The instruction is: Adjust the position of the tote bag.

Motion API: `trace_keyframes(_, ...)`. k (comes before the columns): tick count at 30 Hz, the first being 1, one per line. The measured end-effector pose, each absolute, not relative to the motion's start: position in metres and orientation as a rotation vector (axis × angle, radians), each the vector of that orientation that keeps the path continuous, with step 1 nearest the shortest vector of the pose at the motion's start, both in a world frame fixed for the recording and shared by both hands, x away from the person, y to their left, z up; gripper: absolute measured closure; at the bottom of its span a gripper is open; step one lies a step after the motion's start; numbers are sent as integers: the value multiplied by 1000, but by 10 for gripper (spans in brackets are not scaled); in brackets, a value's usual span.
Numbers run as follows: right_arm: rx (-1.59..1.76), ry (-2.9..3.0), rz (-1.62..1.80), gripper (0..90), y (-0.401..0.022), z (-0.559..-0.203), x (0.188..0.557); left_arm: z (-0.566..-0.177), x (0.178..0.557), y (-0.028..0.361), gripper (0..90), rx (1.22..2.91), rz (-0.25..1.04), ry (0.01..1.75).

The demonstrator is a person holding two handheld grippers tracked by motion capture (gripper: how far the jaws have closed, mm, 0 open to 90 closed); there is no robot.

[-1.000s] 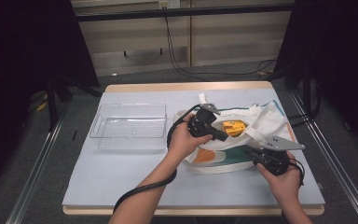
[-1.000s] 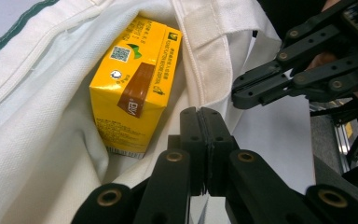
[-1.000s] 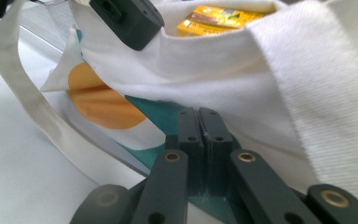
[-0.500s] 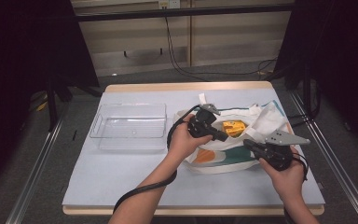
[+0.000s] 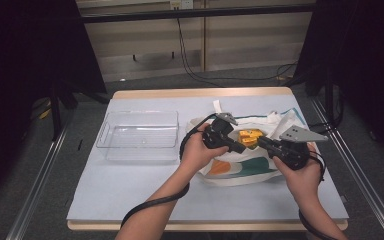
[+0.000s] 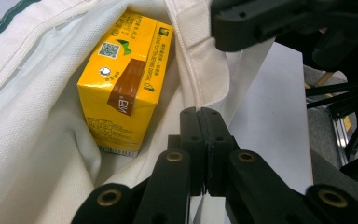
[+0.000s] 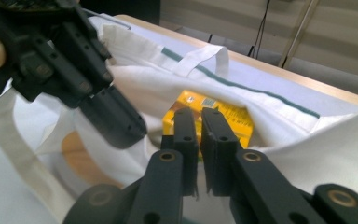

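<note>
we held the left gripper (image 5: 241,148) with its jaws clamped on the rim of the white tote bag (image 5: 240,167), right of the clear plastic tray (image 5: 139,136). a yellow drink carton (image 6: 121,84) lay inside the bag's mouth. our right gripper (image 7: 198,135) hovered just above it, its jaws just parting a sliver, gripping nothing.

Your left hand-held gripper (image 6: 206,140) pinches the white bag's (image 6: 37,154) rim, jaws closed on the cloth. A yellow carton (image 6: 121,81) lies inside, just beside the jaws.
</note>
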State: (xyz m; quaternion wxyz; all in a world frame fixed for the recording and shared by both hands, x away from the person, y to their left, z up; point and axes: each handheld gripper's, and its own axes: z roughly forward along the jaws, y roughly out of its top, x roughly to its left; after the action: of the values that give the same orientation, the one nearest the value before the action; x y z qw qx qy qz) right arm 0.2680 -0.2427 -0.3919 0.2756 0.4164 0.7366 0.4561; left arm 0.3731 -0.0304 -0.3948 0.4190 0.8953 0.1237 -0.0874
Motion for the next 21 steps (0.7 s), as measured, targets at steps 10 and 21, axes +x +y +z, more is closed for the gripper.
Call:
trace_keyframes(10,1147,1981,1138,818,-248,-400,275,-394,373,-30,873,2240,-238,312)
trace_keyframes(21,1154,1983,1140,829,-250,-407,269,-375,383,-23,626,2175,-192,366)
